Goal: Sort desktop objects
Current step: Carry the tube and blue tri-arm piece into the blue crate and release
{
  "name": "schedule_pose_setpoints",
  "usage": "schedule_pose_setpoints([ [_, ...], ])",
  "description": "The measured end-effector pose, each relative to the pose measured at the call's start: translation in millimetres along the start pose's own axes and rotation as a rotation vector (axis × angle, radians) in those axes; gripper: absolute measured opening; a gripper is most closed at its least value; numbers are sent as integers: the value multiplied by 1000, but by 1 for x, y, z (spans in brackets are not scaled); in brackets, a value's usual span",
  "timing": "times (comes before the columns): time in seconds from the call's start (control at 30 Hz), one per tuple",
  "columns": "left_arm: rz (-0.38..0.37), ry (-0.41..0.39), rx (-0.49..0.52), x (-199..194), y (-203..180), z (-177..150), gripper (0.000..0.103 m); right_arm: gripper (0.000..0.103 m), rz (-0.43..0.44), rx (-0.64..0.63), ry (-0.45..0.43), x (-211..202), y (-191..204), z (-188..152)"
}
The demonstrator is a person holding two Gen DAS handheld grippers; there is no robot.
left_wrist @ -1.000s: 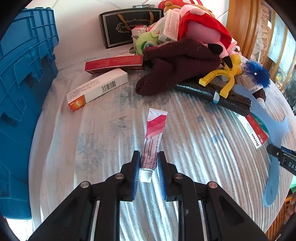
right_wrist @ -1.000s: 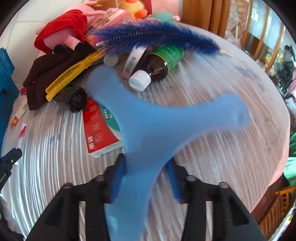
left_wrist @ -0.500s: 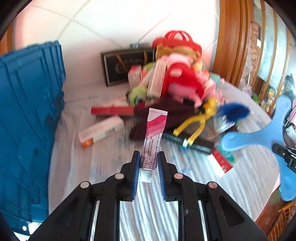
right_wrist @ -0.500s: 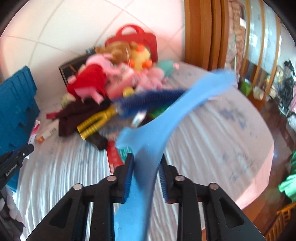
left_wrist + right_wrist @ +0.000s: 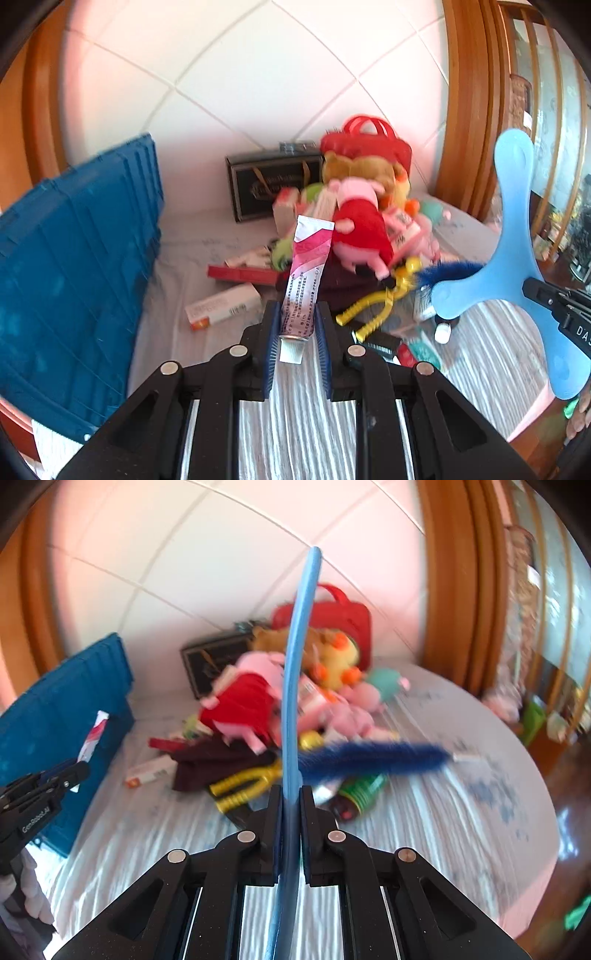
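My left gripper (image 5: 295, 321) is shut on a pink and white tube (image 5: 306, 266) and holds it in the air above the table, cap end towards me. My right gripper (image 5: 291, 805) is shut on a light blue three-armed boomerang (image 5: 299, 657), seen edge-on and upright; it also shows flat in the left wrist view (image 5: 517, 236) at the right. The left gripper with the tube shows in the right wrist view (image 5: 74, 771) at the left, near the blue crate (image 5: 55, 709).
A pile lies at the back of the cloth-covered table (image 5: 480, 332): plush toys (image 5: 362, 225), red bag (image 5: 369, 144), black box (image 5: 269, 184), dark cloth, yellow clip (image 5: 380, 306), blue brush (image 5: 369, 760), brown bottle (image 5: 354, 794), cartons (image 5: 221, 306). A blue crate (image 5: 74, 258) stands at the left.
Both grippers have risen well above the table with their objects. The boomerang has turned from flat to edge-on and upright in the right wrist view.
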State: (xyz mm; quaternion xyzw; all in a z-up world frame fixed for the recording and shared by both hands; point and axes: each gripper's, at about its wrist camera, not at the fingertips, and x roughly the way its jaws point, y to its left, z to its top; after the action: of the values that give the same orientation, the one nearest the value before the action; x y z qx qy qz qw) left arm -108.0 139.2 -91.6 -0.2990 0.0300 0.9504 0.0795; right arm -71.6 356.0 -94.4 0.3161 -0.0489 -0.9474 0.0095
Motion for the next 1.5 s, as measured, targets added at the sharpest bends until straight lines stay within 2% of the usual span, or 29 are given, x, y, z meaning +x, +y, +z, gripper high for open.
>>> schedule_pose_setpoints([
  [0.27, 91, -121, -14, -46, 9, 28, 19, 8, 150, -108, -154, -35, 40, 50],
  [0.37, 121, -172, -21, -63, 23, 42, 19, 8, 195, -124, -201, -47, 61, 68],
  [0.57, 200, -259, -62, -97, 83, 66, 19, 8, 273, -195, -295, -66, 128, 103],
  [0.77, 295, -299, -70, -129, 184, 77, 19, 8, 372, -232, -359, -71, 236, 126],
  [0.97, 380, -270, -96, -144, 297, 74, 19, 8, 462, -275, -366, -64, 367, 138],
  [1.1, 408, -204, -141, -142, 367, 67, 19, 8, 510, -284, -301, -49, 445, 139],
  [1.17, 413, -176, -161, -140, 393, 63, 19, 8, 531, -276, -265, -39, 472, 137],
  [1.3, 425, -122, -206, -131, 436, 56, 19, 8, 510, -311, -218, -20, 521, 134],
  [1.4, 403, -76, -233, -123, 456, 51, 19, 8, 480, -329, -190, -7, 541, 131],
  [1.5, 392, -47, -236, -111, 463, 48, 25, 9, 429, -352, -177, 4, 549, 126],
])
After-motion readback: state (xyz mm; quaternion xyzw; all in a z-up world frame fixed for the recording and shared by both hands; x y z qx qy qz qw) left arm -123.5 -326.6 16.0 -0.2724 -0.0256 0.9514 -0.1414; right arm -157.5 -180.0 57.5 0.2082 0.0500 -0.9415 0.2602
